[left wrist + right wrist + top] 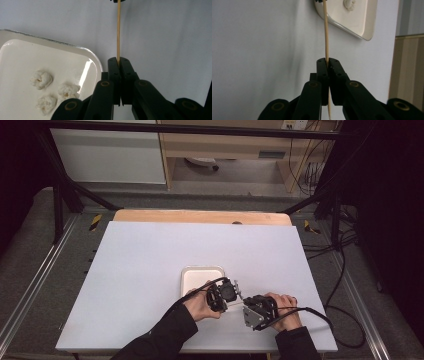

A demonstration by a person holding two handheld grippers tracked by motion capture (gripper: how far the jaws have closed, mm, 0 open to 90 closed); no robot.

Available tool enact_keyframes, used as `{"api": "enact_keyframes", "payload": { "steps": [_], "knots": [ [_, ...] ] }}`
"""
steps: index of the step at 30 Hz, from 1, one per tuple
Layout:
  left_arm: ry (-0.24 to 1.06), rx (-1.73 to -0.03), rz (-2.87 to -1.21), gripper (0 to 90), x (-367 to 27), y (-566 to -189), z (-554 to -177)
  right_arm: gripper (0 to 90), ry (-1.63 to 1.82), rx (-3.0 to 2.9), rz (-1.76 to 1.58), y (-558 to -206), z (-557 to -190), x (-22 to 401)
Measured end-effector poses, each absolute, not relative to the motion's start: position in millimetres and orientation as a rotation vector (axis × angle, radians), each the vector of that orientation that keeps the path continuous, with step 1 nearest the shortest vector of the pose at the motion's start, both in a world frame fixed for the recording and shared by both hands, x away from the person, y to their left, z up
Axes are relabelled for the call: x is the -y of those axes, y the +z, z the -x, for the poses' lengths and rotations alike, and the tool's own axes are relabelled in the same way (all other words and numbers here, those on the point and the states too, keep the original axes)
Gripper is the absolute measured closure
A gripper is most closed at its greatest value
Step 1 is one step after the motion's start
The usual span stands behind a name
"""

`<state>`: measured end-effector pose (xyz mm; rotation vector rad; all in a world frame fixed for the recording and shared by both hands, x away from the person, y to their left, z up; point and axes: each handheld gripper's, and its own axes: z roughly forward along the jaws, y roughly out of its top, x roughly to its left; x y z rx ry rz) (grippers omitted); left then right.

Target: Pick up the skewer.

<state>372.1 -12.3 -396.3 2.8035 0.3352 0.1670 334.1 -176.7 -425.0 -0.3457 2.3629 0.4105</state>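
Both claws were clamped on one skewer (pixel 118 30): left gripper (pixel 118 60) and right gripper (pixel 327 60) each pinched an end. Its long axis ran straight out from each claw toward the other. Tray (pixel 82 51) with popcorn (pixel 41 79) lay beside left, nearer that hand.

Two dark-sleeved forearms reach in from the near edge, hands close together. The left tool (pixel 235 290) and right tool (pixel 246 301) point toward each other, tips nearly meeting, each with its black jaws pressed shut, the left tool's jaws tight together.
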Motion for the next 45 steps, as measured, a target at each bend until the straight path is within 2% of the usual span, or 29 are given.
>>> {"api": "enact_keyframes", "payload": {
  "steps": [4, 6, 7, 10, 11, 12, 21, 33, 45],
  "knots": [
    [0.191, -0.352, -2.774, 88.6, 3, -395, -372, 73.7, 0.501, -2.37, 0.221, -421, -335, 182],
    [0.203, -0.368, -2.75, 88.6, -4, -395, -371, 63.7, 0.591, -2.392, 0.049, -420, -335, 189],
    [0.209, -0.375, -2.748, 88.6, -8, -395, -370, 63.7, 0.591, -2.392, 0.049, -420, -335, 189],
    [0.219, -0.378, -2.714, 88.5, -23, -393, -370, 56.3, 0.71, -2.393, -0.072, -419, -338, 197],
    [0.229, -0.385, -2.706, 88.5, -27, -393, -369, 49.6, 0.789, -2.387, -0.142, -418, -339, 198],
    [0.224, -0.397, -2.703, 88.5, -31, -394, -367, 47.8, 0.8, -2.384, -0.159, -418, -339, 198],
    [0.276, -0.495, -2.624, 88.5, -77, -395, -364, 34.0, 0.896, -2.377, -0.311, -418, -343, 199],
    [0.318, -0.633, -2.414, 88.5, -124, -400, -349, 17.1, 0.985, -2.4, -0.662, -427, -348, 202],
    [0.346, -0.76, -2.223, 88.6, -161, -414, -336, 5.5, 1.086, -2.409, -0.88, -425, -356, 194]
  ]
}}
